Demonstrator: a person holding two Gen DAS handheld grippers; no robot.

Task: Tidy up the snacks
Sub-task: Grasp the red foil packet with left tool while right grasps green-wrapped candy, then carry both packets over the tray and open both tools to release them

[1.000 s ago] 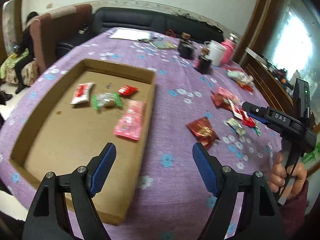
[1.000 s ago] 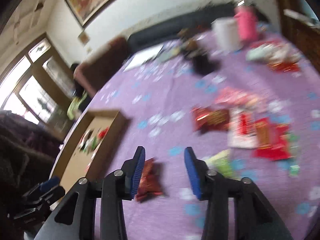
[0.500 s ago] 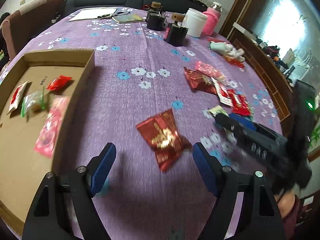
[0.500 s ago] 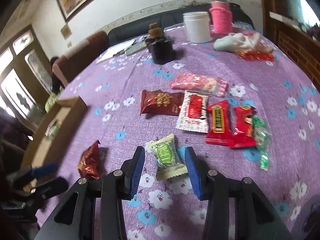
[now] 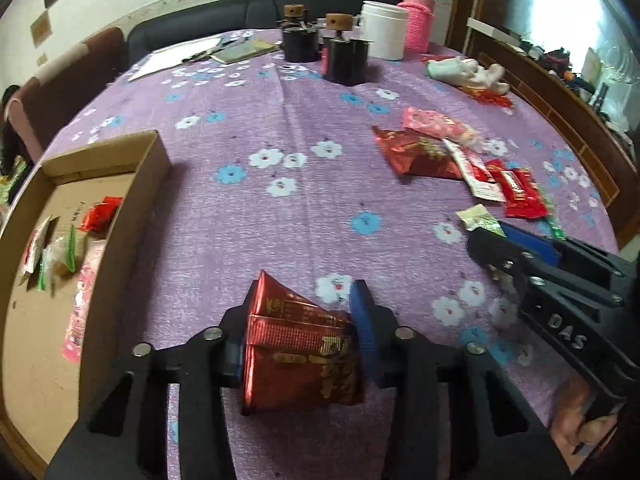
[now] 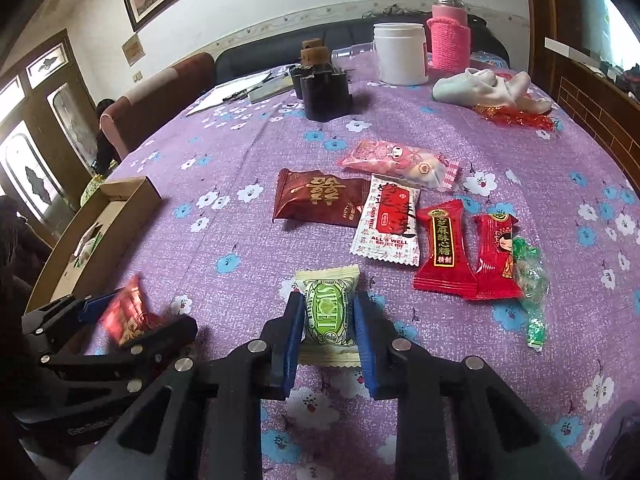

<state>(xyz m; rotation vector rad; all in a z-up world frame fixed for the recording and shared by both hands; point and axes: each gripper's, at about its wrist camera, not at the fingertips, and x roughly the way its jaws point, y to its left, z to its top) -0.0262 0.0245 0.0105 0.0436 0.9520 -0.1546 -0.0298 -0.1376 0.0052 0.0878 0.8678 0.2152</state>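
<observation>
My left gripper (image 5: 298, 324) is closing its jaws on a dark red snack packet (image 5: 300, 356), which buckles between the blue pads on the purple flowered tablecloth. The right wrist view shows that same gripper (image 6: 140, 316) with the red packet (image 6: 126, 314) at the lower left. My right gripper (image 6: 328, 334) is closing too, its pads pressed against both sides of a green-and-cream candy packet (image 6: 326, 288) that lies flat on the cloth. A shallow cardboard box (image 5: 136, 200) at the left holds several snacks.
Several more packets (image 6: 384, 216) lie in a row right of centre, red, white and pink. Farther back stand dark jars (image 6: 324, 88), a white tub (image 6: 400, 54), a pink-sleeved bottle (image 6: 448, 40), a crumpled cloth (image 6: 488, 88) and papers (image 5: 180, 56). A person's hand (image 5: 580, 416) grips the right handle.
My left gripper swung right from over the box to the red packet and shut on it. My right gripper sank onto the green candy and its jaws narrowed around it.
</observation>
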